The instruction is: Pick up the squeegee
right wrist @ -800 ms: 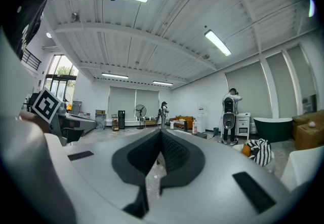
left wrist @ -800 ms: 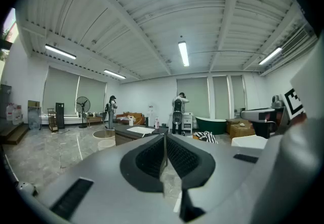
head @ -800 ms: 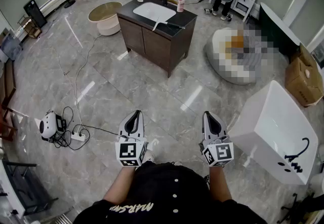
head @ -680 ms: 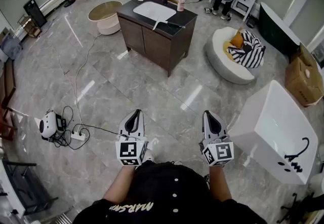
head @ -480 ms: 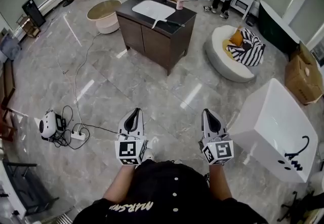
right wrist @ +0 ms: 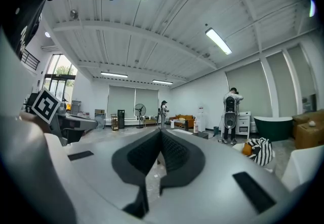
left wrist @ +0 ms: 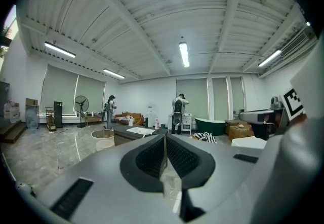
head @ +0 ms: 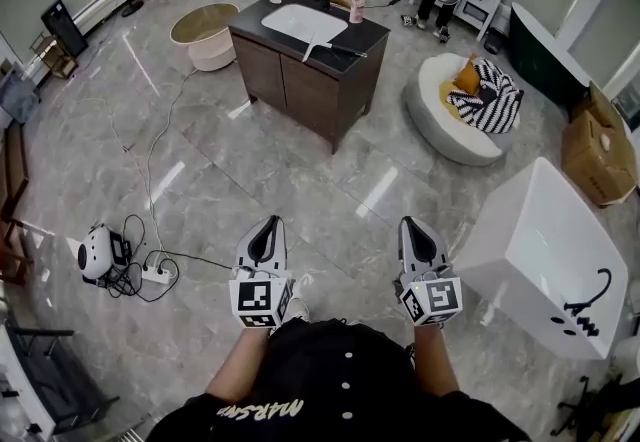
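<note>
The squeegee [head: 322, 48], white blade with a black handle, lies on the dark countertop of the vanity cabinet [head: 300, 80] far ahead, beside the white sink basin [head: 303, 23]. My left gripper [head: 266, 227] and right gripper [head: 415, 226] are held level side by side close to my body, both shut with nothing between the jaws. Both are several steps away from the cabinet. In the left gripper view the cabinet [left wrist: 132, 132] shows small in the distance beyond the closed jaws. In the right gripper view it is the cabinet [right wrist: 188, 132] again, far off.
A white bathtub [head: 545, 260] stands close on my right. A round beanbag [head: 462, 110] with a striped cloth lies right of the cabinet. A cable and a white device [head: 95, 255] lie on the floor at left. Bottles [head: 357, 5] stand on the counter. A person [left wrist: 177, 112] stands far back.
The view has shifted slightly: the cabinet sits a little nearer and higher in the head view. Both grippers keep the same pose, shut.
</note>
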A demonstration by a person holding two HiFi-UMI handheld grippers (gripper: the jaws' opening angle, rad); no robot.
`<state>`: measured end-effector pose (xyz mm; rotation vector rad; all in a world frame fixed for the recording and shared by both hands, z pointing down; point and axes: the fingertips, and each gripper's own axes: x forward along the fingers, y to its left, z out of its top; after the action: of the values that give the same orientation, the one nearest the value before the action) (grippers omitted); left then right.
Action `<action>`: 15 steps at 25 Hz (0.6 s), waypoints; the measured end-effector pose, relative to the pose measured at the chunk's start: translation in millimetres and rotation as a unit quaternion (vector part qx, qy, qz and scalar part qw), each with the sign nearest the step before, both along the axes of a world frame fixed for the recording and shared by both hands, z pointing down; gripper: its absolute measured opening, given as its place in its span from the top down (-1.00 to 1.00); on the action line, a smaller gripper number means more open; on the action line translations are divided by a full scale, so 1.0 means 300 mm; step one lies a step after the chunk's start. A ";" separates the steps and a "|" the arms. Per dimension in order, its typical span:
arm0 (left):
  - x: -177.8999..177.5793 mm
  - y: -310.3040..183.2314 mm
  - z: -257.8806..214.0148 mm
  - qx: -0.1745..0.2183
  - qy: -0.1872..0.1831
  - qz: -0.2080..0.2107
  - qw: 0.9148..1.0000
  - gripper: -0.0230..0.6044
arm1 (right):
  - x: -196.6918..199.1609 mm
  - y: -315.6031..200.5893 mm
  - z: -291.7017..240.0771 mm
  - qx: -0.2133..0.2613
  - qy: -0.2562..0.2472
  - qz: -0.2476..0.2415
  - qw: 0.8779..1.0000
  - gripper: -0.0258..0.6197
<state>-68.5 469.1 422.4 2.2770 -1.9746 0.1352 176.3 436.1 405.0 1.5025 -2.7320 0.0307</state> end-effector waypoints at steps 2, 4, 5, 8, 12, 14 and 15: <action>-0.030 -0.010 -0.005 0.003 -0.001 0.001 1.000 0.86 | -0.026 -0.013 0.000 -0.001 -0.001 0.004 1.000 0.93; -0.068 -0.019 -0.014 0.008 -0.005 0.000 1.000 0.86 | -0.056 -0.025 0.003 -0.002 -0.004 0.009 1.000 0.93; -0.089 -0.023 -0.017 0.009 -0.006 -0.001 1.000 0.86 | -0.071 -0.030 0.005 -0.003 -0.006 0.011 1.000 0.93; -0.143 -0.036 -0.015 0.007 -0.005 0.004 1.000 0.86 | -0.108 -0.040 0.012 -0.004 -0.014 0.024 1.000 0.93; -0.186 -0.048 0.006 0.003 -0.004 0.015 1.000 0.86 | -0.134 -0.031 0.025 -0.003 -0.025 0.041 0.999 0.93; -0.191 -0.066 0.018 -0.002 -0.003 0.022 1.000 0.86 | -0.144 -0.035 0.035 -0.007 -0.023 0.047 0.999 0.93; -0.191 -0.073 0.023 -0.004 -0.003 0.025 1.000 0.86 | -0.149 -0.038 0.044 -0.012 -0.021 0.047 0.999 0.93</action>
<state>-125.7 447.1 429.4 2.3244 -1.9160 0.1546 131.5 424.8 418.1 1.6413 -2.6802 0.0968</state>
